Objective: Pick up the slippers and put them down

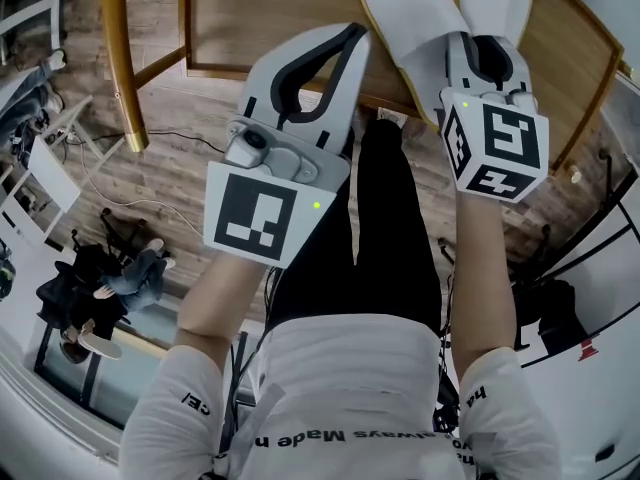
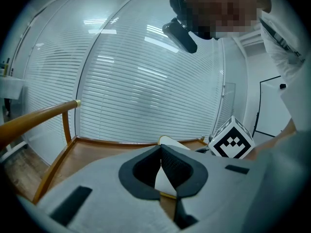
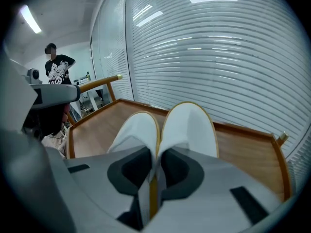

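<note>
Two white slippers with yellow rims, the left slipper and the right slipper, lie side by side on the wooden table. My right gripper is shut on their adjoining inner edges at the near end; a yellow rim shows between the pads. In the head view the right gripper sits over the pair of slippers at the table's near edge. My left gripper hovers to the left of them, shut with nothing in it. From the left gripper view the left gripper points at a slipper just beyond.
The table has a raised wooden rim and a curved wooden rail at its left. Window blinds stand behind it. A person stands far off at the left. Cables and a black chair base are on the floor.
</note>
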Demonstrator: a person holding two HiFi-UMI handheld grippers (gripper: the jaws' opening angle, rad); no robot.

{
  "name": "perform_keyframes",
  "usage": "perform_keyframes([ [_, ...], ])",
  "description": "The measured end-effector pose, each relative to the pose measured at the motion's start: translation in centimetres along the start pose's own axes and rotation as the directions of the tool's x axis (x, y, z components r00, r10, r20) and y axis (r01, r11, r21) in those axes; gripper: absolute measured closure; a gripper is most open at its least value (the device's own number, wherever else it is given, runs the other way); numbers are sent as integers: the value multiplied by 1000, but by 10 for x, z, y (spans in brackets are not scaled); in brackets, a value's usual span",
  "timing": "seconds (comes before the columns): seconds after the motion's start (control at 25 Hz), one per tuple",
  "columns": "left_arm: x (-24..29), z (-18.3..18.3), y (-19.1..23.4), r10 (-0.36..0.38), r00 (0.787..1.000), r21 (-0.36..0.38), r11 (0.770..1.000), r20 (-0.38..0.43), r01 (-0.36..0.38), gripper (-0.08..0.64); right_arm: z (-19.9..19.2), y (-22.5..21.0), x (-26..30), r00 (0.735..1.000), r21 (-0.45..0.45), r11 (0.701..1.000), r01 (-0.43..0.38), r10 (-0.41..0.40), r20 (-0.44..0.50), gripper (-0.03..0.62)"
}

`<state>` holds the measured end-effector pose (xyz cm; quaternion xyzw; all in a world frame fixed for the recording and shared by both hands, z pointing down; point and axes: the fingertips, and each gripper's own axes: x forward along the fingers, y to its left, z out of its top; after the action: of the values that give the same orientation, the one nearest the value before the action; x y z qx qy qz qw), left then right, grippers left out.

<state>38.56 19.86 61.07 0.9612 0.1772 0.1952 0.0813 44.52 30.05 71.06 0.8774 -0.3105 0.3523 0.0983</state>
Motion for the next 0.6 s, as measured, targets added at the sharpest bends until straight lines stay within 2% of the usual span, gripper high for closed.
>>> perform_keyframes([
  [0.36,-16,32,-19,-6,1000,6,1000,12,6,549,29,-7,-36,999,5,1000,8,-8,42,555],
  [0.6,-29,59,-33,-10,1000,7,1000,18,9,549,57,-12,-68,997,16,1000,-15,13,78,563],
])
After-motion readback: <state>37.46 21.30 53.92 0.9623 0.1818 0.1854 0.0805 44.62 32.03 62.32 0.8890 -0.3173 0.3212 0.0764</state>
